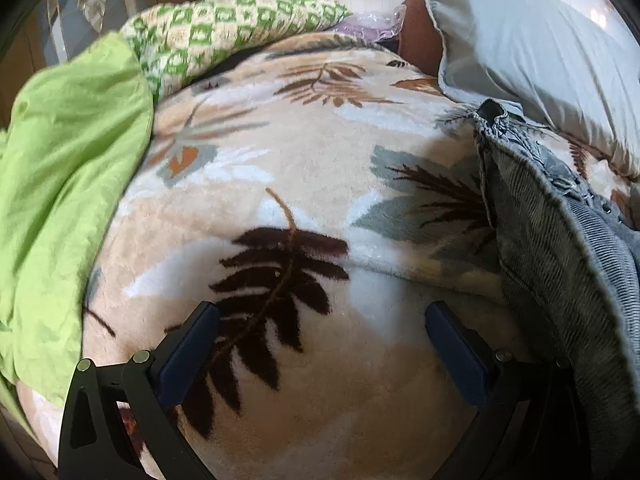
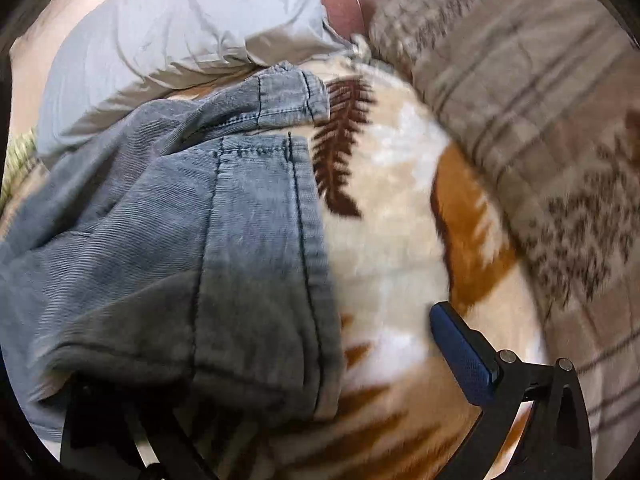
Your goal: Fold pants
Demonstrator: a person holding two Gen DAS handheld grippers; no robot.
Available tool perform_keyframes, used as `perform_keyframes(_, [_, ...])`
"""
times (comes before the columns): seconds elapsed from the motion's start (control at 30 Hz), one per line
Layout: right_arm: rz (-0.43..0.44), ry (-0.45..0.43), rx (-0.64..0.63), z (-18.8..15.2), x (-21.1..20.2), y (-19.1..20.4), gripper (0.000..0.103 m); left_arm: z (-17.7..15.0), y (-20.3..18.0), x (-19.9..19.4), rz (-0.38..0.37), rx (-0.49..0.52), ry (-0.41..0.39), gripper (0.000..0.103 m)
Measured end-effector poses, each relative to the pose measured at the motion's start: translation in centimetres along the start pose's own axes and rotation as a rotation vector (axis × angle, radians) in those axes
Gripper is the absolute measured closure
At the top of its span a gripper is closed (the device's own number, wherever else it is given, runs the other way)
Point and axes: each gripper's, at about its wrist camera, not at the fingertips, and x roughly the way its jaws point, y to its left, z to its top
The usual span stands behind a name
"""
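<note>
The pants are grey-blue corduroy. In the left wrist view they [image 1: 560, 248] lie bunched along the right side of a leaf-print fleece blanket [image 1: 280, 184]. My left gripper [image 1: 320, 320] is open and empty over the blanket, to the left of the pants. In the right wrist view the pants [image 2: 180, 220] lie folded in layers, with both leg hems pointing right. My right gripper [image 2: 320, 332] is open. Its right finger [image 2: 464, 360] is over the blanket [image 2: 400, 240], and its left finger is hidden under the pants' near edge.
A light grey pillow [image 1: 532, 52] lies behind the pants. A lime-green sheet [image 1: 68, 184] and a green-and-white knitted blanket [image 1: 208, 28] lie at the left. A brown patterned quilt [image 2: 520, 100] lies at the right in the right wrist view.
</note>
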Motion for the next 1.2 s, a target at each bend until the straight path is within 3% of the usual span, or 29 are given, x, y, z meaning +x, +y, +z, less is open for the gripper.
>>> perform_keyframes(0.13, [0.211,-0.079,0.359,-3.2,-3.8,-4.1,0.001,-1.2,0.0,-1.7,0.023,-0.089,0.078,0.001])
perform_keyframes(0.2, [0.275,-0.119,0.477,-5.4,-5.6,-5.1,0.001,-2.9,-0.8,-3.0,0.056,-0.113,0.11,0.001])
perform_keyframes(0.27, [0.359,-0.131,0.544,-7.5,-7.2,-5.2,0.0,-4.3,-1.6,-4.7,0.022,-0.131,0.114,0.001])
perform_keyframes(0.33, [0.425,-0.147,0.55,-8.4,-8.3,-4.6,0.0,-6.4,-2.6,-6.5,-0.022,-0.124,0.14,0.001])
perform_keyframes(0.37, [0.468,-0.161,0.515,-8.8,-9.3,-3.8,0.0,-7.4,-3.0,-7.7,-0.03,-0.125,0.126,0.006])
perform_keyframes(0.43, [0.536,-0.193,0.46,-9.0,-10.8,-2.6,0.0,-9.4,-3.9,-10.6,-0.089,-0.129,0.071,0.014])
perform_keyframes(0.63, [0.725,-0.3,0.407,-9.6,-15.3,-0.4,0.0,-12.0,-8.2,-21.1,-0.165,0.045,-0.161,0.013])
perform_keyframes(0.73, [0.793,-0.333,0.415,-9.7,-17.2,-0.2,0.0,-12.6,-10.1,-25.4,-0.191,0.12,-0.217,0.013])
perform_keyframes(0.87, [0.767,-0.344,0.423,-9.3,-20.1,0.3,0.0,-13.1,-12.7,-31.2,-0.236,0.186,-0.252,0.012])
perform_keyframes(1.0, [0.624,-0.234,0.275,-8.3,-22.6,2.0,0.0,-13.9,-13.1,-34.8,-0.294,0.241,-0.242,0.012])
perform_keyframes(1.1, [0.552,-0.191,0.184,-8.5,-24.1,2.9,0.0,-13.9,-13.4,-36.1,-0.276,0.251,-0.205,0.012])
perform_keyframes(1.2, [0.524,-0.185,0.122,-9.2,-25.1,3.7,0.001,-13.9,-13.6,-37.3,-0.229,0.267,-0.225,0.012])
